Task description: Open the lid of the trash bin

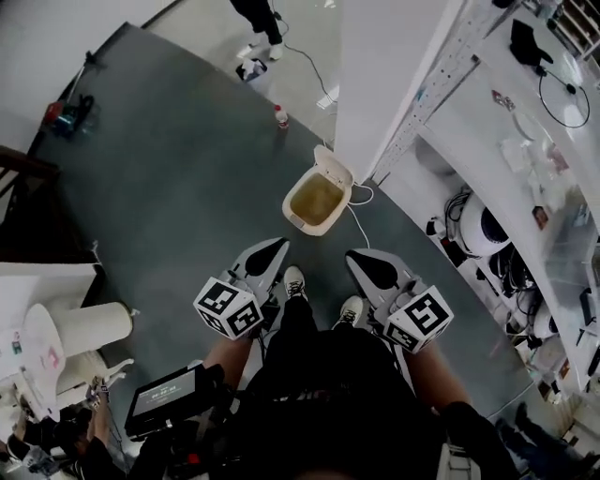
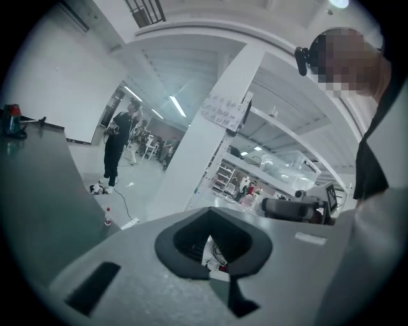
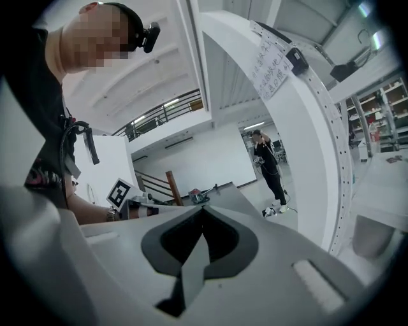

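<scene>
The small white trash bin (image 1: 317,200) stands on the dark floor beside a white pillar. Its lid (image 1: 334,169) is tipped up and back, and the brownish inside shows. In the head view both grippers are held up close to the camera, well above the bin and apart from it. My left gripper (image 1: 272,251) points toward the bin with its jaws together and nothing between them (image 2: 210,219). My right gripper (image 1: 360,263) is likewise shut and empty (image 3: 203,216). Neither gripper view shows the bin.
A white pillar (image 1: 394,75) rises just behind the bin, with shelving (image 1: 525,141) to its right. A cable (image 1: 357,223) runs past the bin and a small bottle (image 1: 280,115) stands farther off. White cylinders (image 1: 89,328) sit at the left. Another person (image 1: 258,19) stands far away.
</scene>
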